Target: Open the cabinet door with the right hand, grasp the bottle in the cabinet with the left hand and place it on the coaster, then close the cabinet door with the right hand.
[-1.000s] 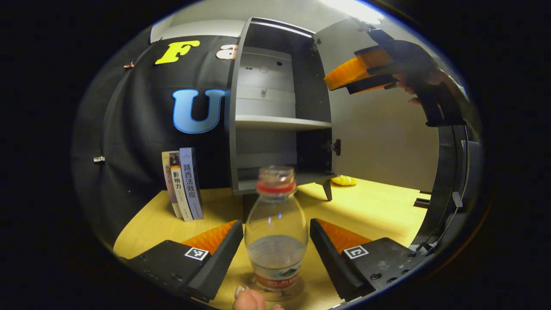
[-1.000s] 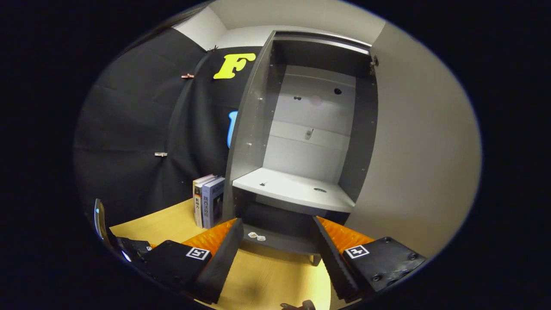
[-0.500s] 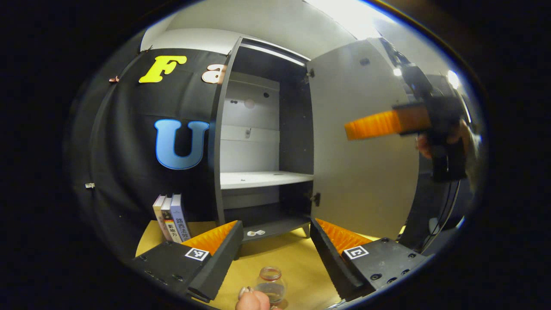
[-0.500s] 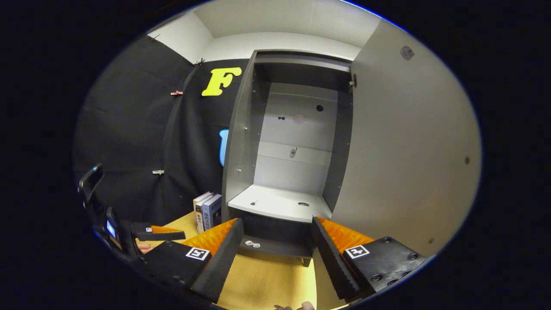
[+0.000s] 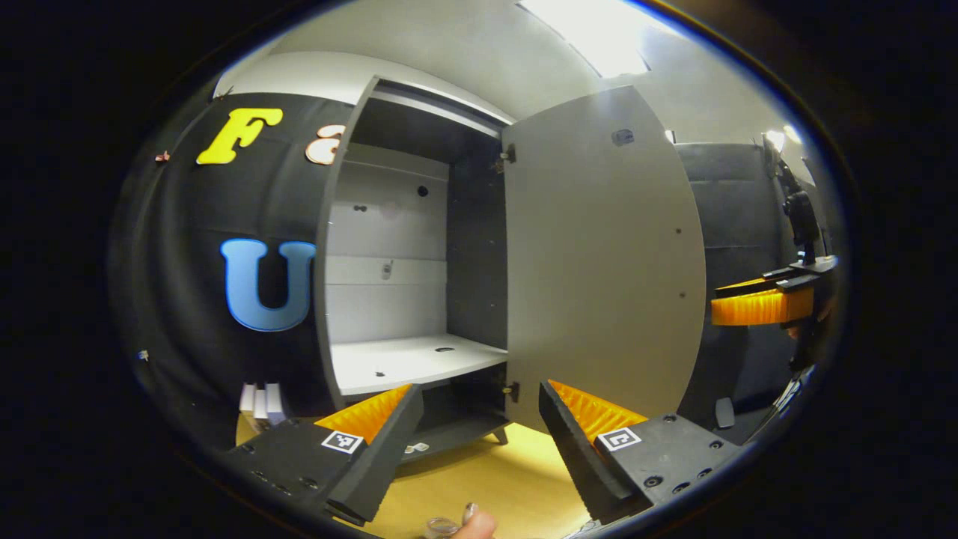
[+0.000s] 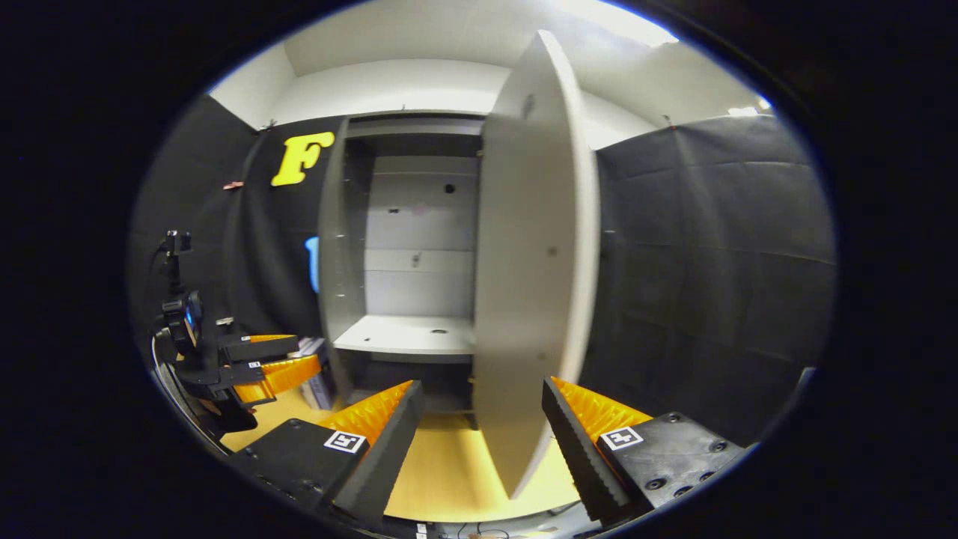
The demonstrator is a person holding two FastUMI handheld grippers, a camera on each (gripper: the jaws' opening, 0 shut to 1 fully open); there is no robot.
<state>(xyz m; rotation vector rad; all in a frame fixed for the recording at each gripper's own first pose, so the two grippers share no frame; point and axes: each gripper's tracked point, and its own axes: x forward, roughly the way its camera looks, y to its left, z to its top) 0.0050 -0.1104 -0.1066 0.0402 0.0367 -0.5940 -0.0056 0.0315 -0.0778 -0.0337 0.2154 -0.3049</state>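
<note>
A: Where is the clear plastic bottle point(image 5: 438, 527)?

B: In left gripper view, only its open rim shows, at the very bottom edge, low over the light wooden table point(image 5: 486, 479), next to a fingertip point(image 5: 477, 523) of the person. Coaster I cannot make out.

A: And the left gripper point(image 5: 479, 419), does it hold it?

B: No. Jaws are spread wide, nothing betw. them. In right gripper view this gripper point(image 6: 266, 364) is at far left, over the table point(image 6: 449, 471).

A: The cabinet?

B: The tall dark grey cabinet point(image 5: 408, 247) stands open on the table. Its pale shelf point(image 5: 408, 363) has nothing standing on it, apart from small marks. The flat grey door point(image 5: 599, 262) is swung out to the right, approx. half open. In right gripper view the door point(image 6: 531, 299) is seen almost edge-on, its lower edge betw. the fingers of the right gripper point(image 6: 483, 419).

A: Is it pinching the door?

B: No, its jaws are wide apart, and I cannot tell if a finger touches the door. In left gripper view this gripper point(image 5: 760, 303) is at far right, beyond the door edge.

A: Other things?

B: Some upright books point(image 5: 260, 400) left of the cabinet, w/ black cloth wall point(image 6: 711, 262) behind.
</note>
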